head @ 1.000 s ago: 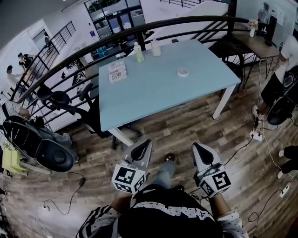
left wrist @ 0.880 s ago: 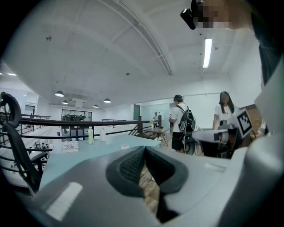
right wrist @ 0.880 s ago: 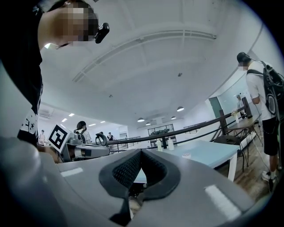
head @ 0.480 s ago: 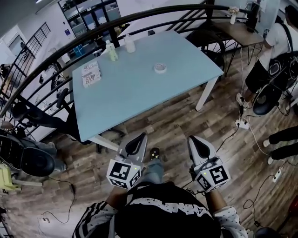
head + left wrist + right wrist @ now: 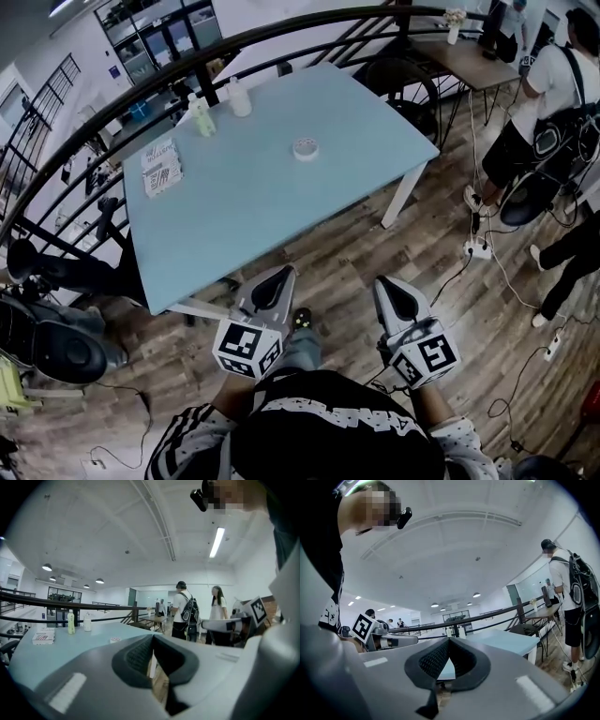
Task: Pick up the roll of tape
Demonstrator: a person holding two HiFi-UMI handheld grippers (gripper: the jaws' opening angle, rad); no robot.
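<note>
The roll of tape (image 5: 305, 148) is small and white and lies flat on the light blue table (image 5: 262, 206), toward its far right part. In the left gripper view the tape (image 5: 115, 639) is a small spot on the tabletop, far ahead. My left gripper (image 5: 281, 272) and right gripper (image 5: 382, 281) are held side by side over the wooden floor, short of the table's near edge. Both are shut and hold nothing. In its own view the left gripper (image 5: 153, 637) has its jaws together, and so has the right gripper (image 5: 449, 640).
Two bottles (image 5: 201, 116) (image 5: 239, 97) stand at the table's far edge and a printed box (image 5: 161, 168) lies at its left. A black railing (image 5: 112, 122) curves behind it. Chairs stand at the left, people (image 5: 539, 103) at the right, and cables and a power strip (image 5: 476, 248) lie on the floor.
The table and the tape have shifted left and lower in the head view as I have come closer. Both grippers have kept their places before me and stayed shut.
</note>
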